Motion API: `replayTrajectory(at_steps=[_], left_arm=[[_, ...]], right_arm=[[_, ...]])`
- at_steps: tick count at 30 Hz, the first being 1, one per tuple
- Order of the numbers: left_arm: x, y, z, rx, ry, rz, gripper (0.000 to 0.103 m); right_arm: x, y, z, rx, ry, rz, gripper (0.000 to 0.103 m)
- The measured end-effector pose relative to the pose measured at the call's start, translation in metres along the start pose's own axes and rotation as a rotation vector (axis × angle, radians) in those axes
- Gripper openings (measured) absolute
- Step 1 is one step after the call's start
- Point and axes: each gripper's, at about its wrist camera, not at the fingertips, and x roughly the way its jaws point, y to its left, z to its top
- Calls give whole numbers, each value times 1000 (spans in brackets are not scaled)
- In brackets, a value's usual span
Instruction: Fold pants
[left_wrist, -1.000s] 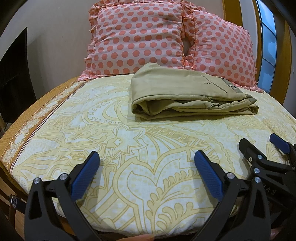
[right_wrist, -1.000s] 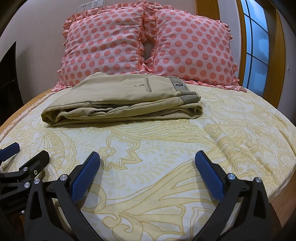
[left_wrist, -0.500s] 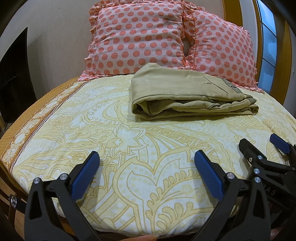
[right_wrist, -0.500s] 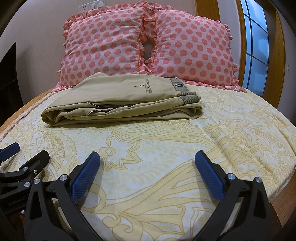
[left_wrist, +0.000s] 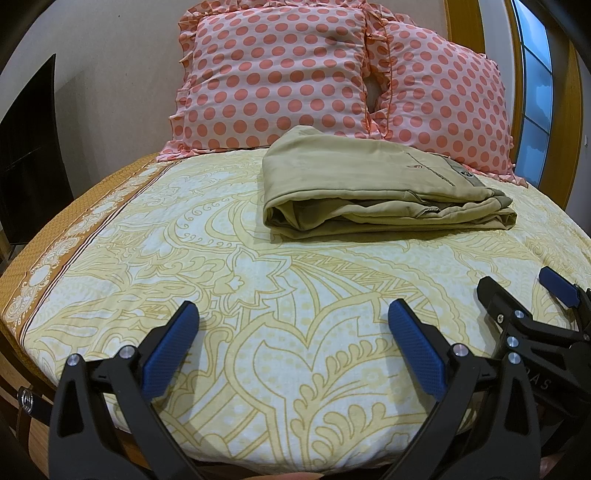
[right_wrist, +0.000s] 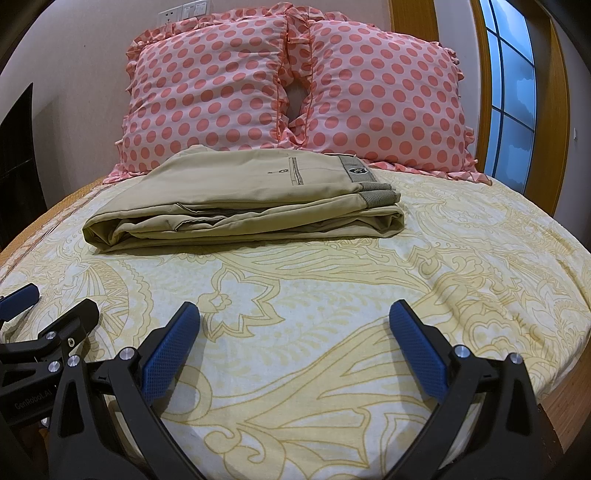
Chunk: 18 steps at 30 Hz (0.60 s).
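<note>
The khaki pants (right_wrist: 243, 199) lie folded in a flat stack on the bed (right_wrist: 461, 280), toward twelve o'clock, just in front of two polka-dot pillows (right_wrist: 295, 96). Well apart from them at six o'clock, the left gripper (left_wrist: 291, 339) and right gripper (right_wrist: 293, 339) hover with jaws wide, holding nothing.

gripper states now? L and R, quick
Left gripper: open, holding nothing, above the bedsheet.
Right gripper: open, holding nothing, short of the folded pants.
</note>
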Motion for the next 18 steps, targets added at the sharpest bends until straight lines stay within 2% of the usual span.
replayTrajectory(at_steps=[18], left_arm=[[0, -3, 0, 0, -10, 2, 101]], right_arm=[[0, 1, -1, 1, -2, -2, 102]])
